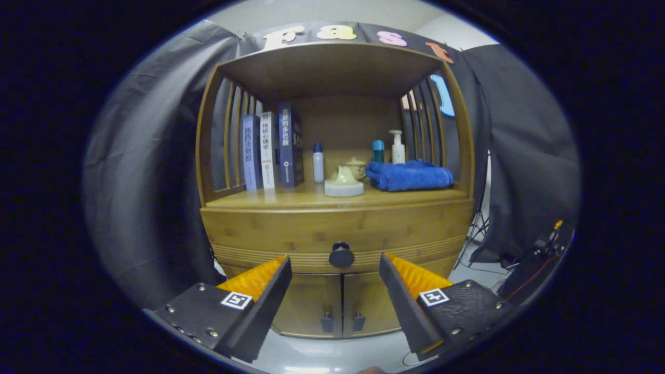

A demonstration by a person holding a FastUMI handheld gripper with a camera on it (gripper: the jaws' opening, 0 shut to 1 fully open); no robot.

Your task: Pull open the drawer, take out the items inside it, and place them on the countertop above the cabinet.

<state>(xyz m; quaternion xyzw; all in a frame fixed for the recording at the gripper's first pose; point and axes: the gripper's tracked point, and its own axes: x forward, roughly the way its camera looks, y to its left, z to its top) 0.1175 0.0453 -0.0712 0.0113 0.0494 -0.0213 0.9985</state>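
Bamboo cabinet (336,228) is facing me, its drawer (291,236) sitting flush and closed, the dark round knob (341,255) just beyond my fingertips. On the countertop (291,197) above, books (270,150), small bottles (318,162), a pale teapot (344,179) and a folded blue towel (409,175) are resting; whether any came from the drawer, I am unable to judge. So this is fitting either a drawer waiting to be pulled or one emptied and pushed back. I am holding my tongs (335,265) spread wide, gripping nothing, touching nothing, the knob lying between the fingers and farther off.
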